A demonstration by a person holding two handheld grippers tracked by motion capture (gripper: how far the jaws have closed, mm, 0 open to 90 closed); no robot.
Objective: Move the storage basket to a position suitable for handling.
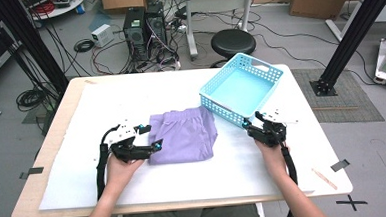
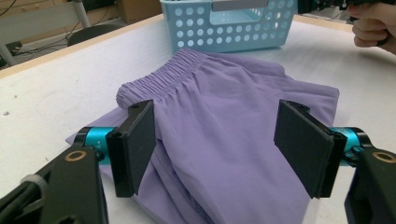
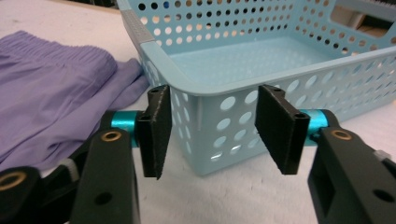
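While the folded purple shorts (image 1: 183,135) lie flat near the middle of the white worktop (image 1: 130,99), their elastic waistband is turned toward twelve o'clock in the high view. At two o'clock from them, just beside their upper right corner, a light blue perforated basket (image 1: 272,74) is seen, standing upright.

The left hand-held gripper (image 1: 151,137) is held at nine o'clock of the shorts, at their left edge. In the left gripper view its jaws are spread wide, with the purple cloth seen between them but not pressed by either pad.

The right hand-held gripper (image 1: 251,123) is held at three o'clock of the shorts, at the near corner of the basket. In the right gripper view its jaws are parted on either side of that corner, and no pad is seen pressing on the plastic wall.

At twelve o'clock, beyond the worktop, a black stool (image 1: 233,42) and computer towers (image 1: 144,30) are seen on the floor.
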